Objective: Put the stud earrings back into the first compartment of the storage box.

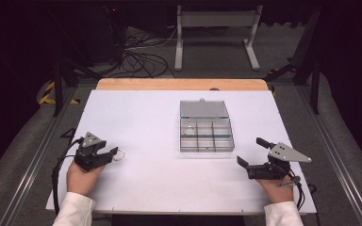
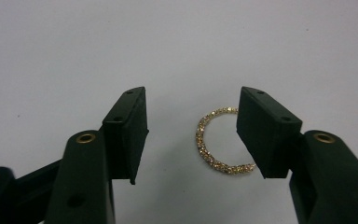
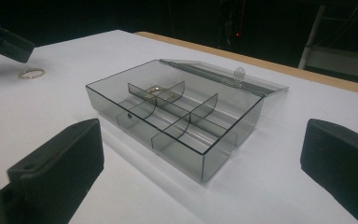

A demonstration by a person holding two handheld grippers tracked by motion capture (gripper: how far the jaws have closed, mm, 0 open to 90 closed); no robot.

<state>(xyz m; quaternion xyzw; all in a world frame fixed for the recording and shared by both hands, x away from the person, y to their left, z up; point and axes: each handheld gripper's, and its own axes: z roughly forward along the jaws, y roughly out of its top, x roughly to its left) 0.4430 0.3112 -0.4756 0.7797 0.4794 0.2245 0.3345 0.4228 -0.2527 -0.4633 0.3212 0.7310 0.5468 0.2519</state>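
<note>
My left fingers [image 2: 191, 133] straddle the gold ring [image 2: 216, 142], which lies flat on the white counter [image 1: 146, 179]. Seen in the left gripper view, the ring sits off-centre in the gap, toward 3 o'clock, with its far arc running behind the inner face of the right-hand pad; I cannot tell whether that pad touches it. The left-hand pad stands apart from it. The fingers are therefore released, with nothing clamped. In the high view the ring [image 1: 118, 156] lies at the tip of my left fingers [image 1: 111, 153], at about 9 o'clock from the compartment box [image 1: 206, 134] and well apart from it.

Handling judgement: the ring is a thin, studded hoop, probably very light and stiff, and low against the counter. Its beaded surface should give the pads some bite, but the narrow wire may tip or skid out if pinched unevenly. Recommended hold: across its width, at two opposite points of the rim, pads low to the counter, with the ring centred between them first.

My right fingers [image 1: 249, 155] are spread wide and empty at about 4 o'clock from the box, whose lid [image 3: 223, 77] stands open
</note>
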